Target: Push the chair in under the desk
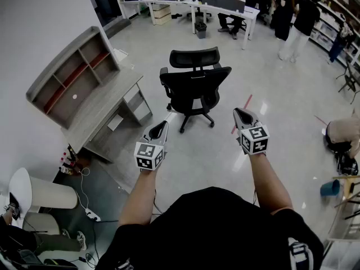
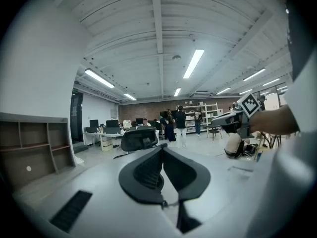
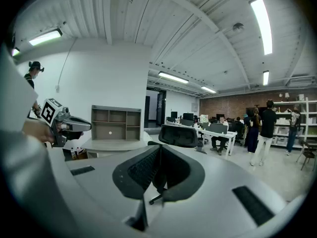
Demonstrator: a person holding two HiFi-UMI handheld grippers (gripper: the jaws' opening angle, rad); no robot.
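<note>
black office chair out on open grey floor, well apart from tabletop, wheeled base clear of it. not tucked under yet. grey tabletop w/ shelf hutch against white wall, at abt 9 o'clock of chair in head view.

left tool held out roughly level on a bare forearm, at abt 7 o'clock of chair, short of it, no contact. pressed together at the jaws, nothing btwn. right tool at abt 4 o'clock of chair, near but apart from it. likewise closed tight, empty. both tips aimed toward 12 o'clock.

red tape strip on floor, running under right tool tip in head view. white power strip + cable on floor at abt 6 o'clock of tabletop. small bottles clustered by tabletop's near end. far off at 12 o'clock: row of white desks w/ monitors, ppl seated + standing.
</note>
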